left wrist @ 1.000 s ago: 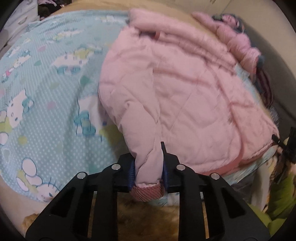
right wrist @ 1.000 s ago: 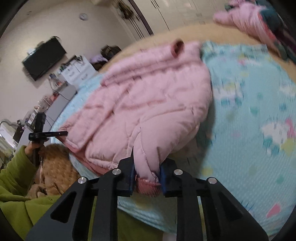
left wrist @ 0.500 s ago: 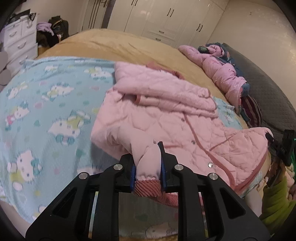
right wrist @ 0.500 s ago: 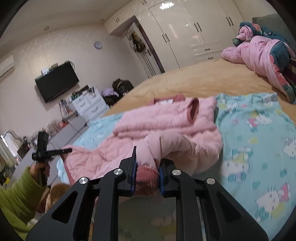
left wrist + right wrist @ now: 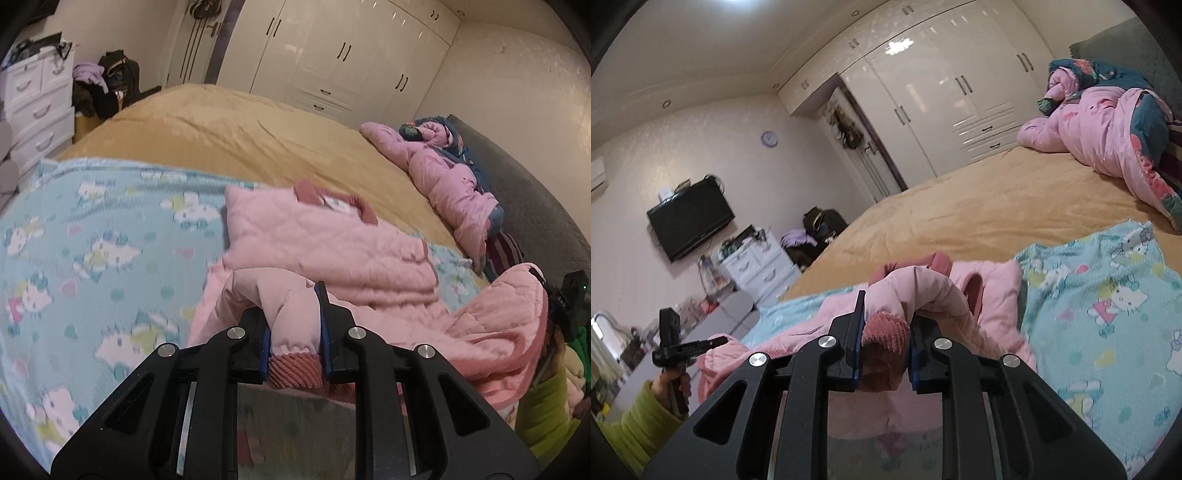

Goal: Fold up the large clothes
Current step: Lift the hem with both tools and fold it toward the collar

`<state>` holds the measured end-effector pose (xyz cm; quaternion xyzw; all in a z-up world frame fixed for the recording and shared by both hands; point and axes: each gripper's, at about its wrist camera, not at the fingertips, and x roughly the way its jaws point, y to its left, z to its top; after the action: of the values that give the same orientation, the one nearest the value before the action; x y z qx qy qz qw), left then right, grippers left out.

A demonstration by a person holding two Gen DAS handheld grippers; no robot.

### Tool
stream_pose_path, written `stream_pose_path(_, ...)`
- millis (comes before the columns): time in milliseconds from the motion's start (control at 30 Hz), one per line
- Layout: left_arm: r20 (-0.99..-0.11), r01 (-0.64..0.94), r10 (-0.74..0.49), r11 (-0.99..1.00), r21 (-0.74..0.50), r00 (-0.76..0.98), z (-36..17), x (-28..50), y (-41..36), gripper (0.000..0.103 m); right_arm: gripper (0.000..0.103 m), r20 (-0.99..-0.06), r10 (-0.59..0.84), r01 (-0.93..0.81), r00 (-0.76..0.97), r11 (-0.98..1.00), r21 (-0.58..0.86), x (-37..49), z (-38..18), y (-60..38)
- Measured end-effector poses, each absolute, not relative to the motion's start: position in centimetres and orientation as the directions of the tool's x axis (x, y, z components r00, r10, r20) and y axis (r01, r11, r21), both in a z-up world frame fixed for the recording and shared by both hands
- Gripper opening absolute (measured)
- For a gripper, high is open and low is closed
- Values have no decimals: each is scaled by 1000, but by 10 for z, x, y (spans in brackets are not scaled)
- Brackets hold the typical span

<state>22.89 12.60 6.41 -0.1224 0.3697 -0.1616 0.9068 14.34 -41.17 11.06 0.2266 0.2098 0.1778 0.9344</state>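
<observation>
A pink quilted jacket lies on a light blue cartoon-print blanket spread over the bed. My left gripper is shut on one sleeve end, its ribbed dark pink cuff showing between the jaws. In the right wrist view my right gripper is shut on the other sleeve cuff, lifted above the jacket. Both sleeves hang raised off the blanket. The jacket's near hem drapes toward the bed's edge.
The bed has a tan cover. A second pink garment pile lies by the dark headboard. White wardrobes and a white drawer unit stand behind. A person's green sleeve holds the other gripper at the left.
Both grippers have risen and tilted up with the sleeve cuffs still clamped. The jacket's sleeves lifted off the body, and the room beyond the bed came into view.
</observation>
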Motion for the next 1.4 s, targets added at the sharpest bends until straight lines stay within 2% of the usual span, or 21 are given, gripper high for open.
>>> stream_pose_path(400,-593,196,-343,934,-299,728,98,299,113,12,17,-326,320,-123,890,855,504,211,116,-434)
stream_pose_path(733,-611,172,-280,958,-230,740,105,354,110,12,17,-376,240,-34,895,877,479,283,115,-438)
stream_pose_path(967,-629,163,-232,972,-167,742,88,390,99,12,17,-457,202,43,867,881,471,333,90,-442)
stream_pose_path(1133,-648,164,-170,984,-70,743,67,414,82,12,17,-513,160,98,843,893,439,361,65,-440)
stream_pose_path(1400,-662,154,-159,986,-68,732,34,439,76,12,17,-604,118,189,788,887,420,395,21,-437)
